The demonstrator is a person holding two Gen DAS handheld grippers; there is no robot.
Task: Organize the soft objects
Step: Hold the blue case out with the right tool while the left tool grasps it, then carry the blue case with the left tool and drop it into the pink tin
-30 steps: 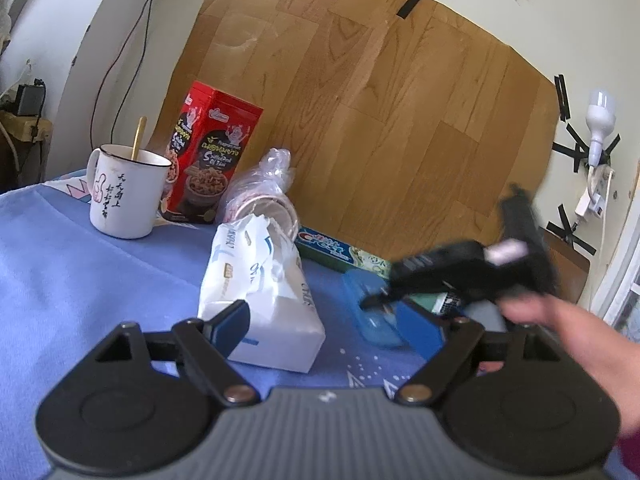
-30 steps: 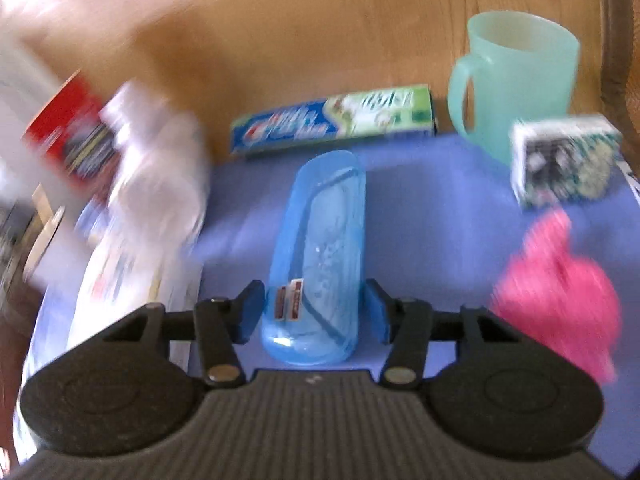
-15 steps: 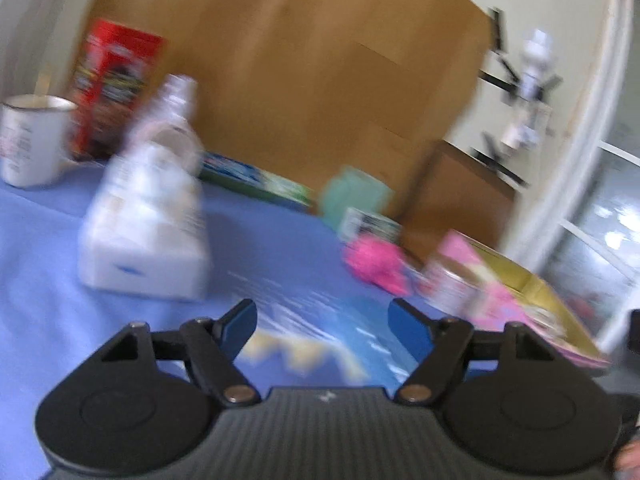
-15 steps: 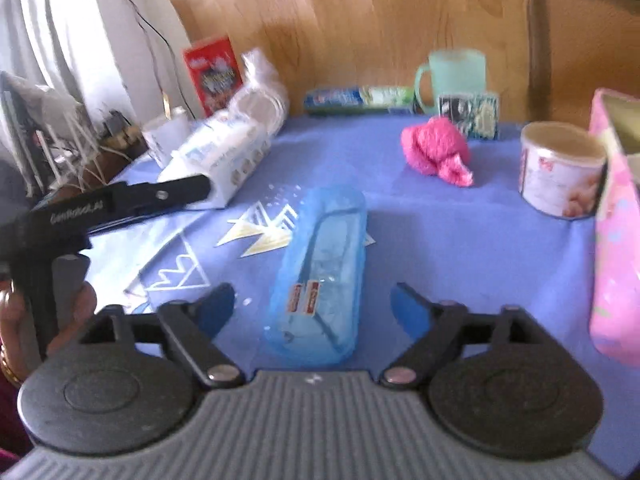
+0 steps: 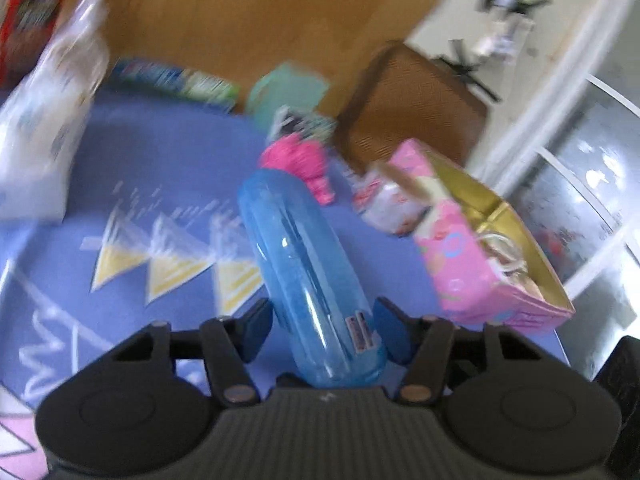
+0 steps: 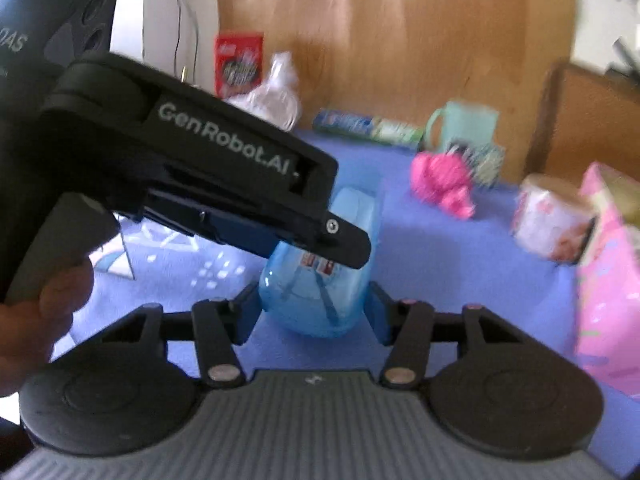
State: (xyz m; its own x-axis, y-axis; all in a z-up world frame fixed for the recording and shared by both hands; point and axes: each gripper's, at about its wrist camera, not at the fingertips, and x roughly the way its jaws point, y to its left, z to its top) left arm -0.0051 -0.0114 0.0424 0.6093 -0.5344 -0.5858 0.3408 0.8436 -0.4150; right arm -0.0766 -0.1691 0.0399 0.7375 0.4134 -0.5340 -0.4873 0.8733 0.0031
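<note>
A long blue translucent plastic case (image 5: 308, 276) lies between the fingers of both grippers. My left gripper (image 5: 324, 320) has its pads against the near end of the case. My right gripper (image 6: 312, 308) also closes on that end of the case (image 6: 320, 292); the left gripper's black body (image 6: 192, 168) crosses above it. A pink soft cloth (image 5: 300, 160) lies on the blue tablecloth beyond the case, also in the right wrist view (image 6: 440, 180). A white tissue pack (image 5: 40, 128) lies at the left.
An open pink box (image 5: 480, 256) with gold lining stands at the right, with a round white tub (image 5: 388, 204) beside it. A teal mug (image 6: 464, 124), a toothpaste box (image 6: 368, 126), a clear bag (image 6: 276, 100) and a red box (image 6: 238, 60) line the wooden back wall.
My left gripper swung over to the blue case and its fingers now flank the case. My right gripper narrowed from wide open onto the same case. Both views are blurred by motion.
</note>
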